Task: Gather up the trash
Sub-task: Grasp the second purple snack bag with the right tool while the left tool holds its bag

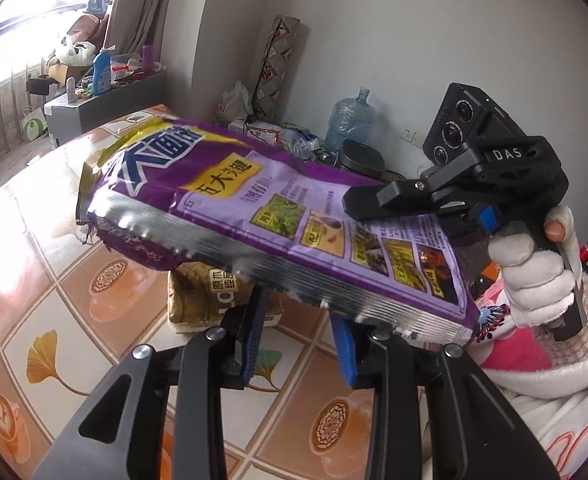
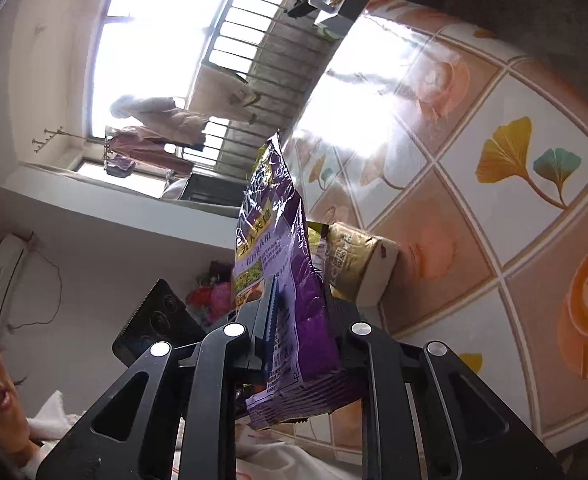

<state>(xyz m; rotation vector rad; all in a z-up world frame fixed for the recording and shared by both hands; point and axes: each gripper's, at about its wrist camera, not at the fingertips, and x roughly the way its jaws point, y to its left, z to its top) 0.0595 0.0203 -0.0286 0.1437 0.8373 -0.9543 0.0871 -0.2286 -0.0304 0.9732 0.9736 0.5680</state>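
A purple snack bag (image 1: 277, 216) hangs in the air above a table (image 1: 53, 280) with a tile-pattern cover, held at one end by the right gripper (image 2: 300, 316), whose jaws are clamped narrow on it. The left gripper (image 1: 298, 344) sits just under the bag's crimped near edge with its blue pads apart, gripping nothing. A gold packet (image 1: 213, 292) lies on the table beneath the bag.

A purple foil snack bag (image 1: 277, 216) with yellow labels, small food pictures and a crimped silver edge is held up in the air above a patterned tablecloth, lying roughly flat and slightly crumpled. Below it on the cloth lies a crumpled gold wrapper (image 1: 209, 292) with printed characters.
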